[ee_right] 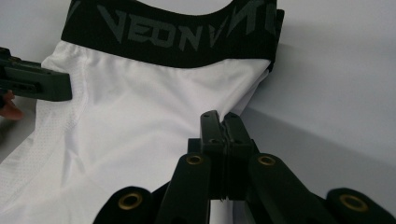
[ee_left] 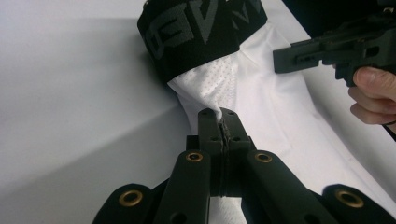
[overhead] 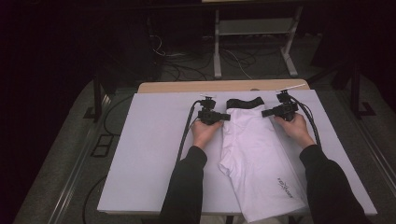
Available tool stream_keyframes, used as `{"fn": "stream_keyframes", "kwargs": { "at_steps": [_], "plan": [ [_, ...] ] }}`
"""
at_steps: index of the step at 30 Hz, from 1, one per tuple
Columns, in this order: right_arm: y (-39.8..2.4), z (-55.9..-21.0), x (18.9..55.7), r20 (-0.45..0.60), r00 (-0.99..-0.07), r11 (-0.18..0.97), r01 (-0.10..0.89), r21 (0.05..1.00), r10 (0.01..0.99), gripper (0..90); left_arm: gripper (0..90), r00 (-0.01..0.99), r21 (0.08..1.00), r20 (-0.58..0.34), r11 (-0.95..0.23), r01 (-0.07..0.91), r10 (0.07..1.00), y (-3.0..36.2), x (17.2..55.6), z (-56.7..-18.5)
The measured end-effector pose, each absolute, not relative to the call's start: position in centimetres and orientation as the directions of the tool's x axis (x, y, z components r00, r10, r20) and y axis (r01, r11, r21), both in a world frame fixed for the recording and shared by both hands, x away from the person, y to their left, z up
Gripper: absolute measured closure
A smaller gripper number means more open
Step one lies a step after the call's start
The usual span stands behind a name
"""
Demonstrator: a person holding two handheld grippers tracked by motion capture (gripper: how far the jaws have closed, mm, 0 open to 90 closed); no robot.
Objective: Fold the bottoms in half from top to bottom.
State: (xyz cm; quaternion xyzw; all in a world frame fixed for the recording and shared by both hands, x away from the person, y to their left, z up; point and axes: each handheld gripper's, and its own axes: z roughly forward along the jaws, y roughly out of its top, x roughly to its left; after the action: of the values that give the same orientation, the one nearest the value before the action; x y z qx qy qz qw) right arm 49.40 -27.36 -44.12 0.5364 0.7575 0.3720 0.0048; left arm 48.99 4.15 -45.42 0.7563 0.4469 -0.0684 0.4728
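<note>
Now both pinched tight on white shorts (overhead: 254,149) mid-frame: left gripper (ee_left: 223,122) on one edge, right gripper (ee_right: 224,123) on the other, below black waistband (ee_right: 177,37).

high: overhead, forward-down | gripper views: close, sharing black waistband (ee_left: 201,32)

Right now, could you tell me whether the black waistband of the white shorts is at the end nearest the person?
No, in the high view the black waistband lies at the far end of the white shorts, away from the person's sleeves.
</note>
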Motion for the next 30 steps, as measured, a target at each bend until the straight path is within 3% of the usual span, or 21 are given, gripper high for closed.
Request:
{"fn": "stream_keyframes", "kwargs": {
  "at_steps": [30],
  "plan": [
    [-29.0,-41.7,44.0,0.42,-0.509,0.116,0.728,0.676,0.751,87.4,88.9,0.685,0.737,-0.5,-0.153,0.658,0.53,4.7,44.9,-42.3]
  ]
}}
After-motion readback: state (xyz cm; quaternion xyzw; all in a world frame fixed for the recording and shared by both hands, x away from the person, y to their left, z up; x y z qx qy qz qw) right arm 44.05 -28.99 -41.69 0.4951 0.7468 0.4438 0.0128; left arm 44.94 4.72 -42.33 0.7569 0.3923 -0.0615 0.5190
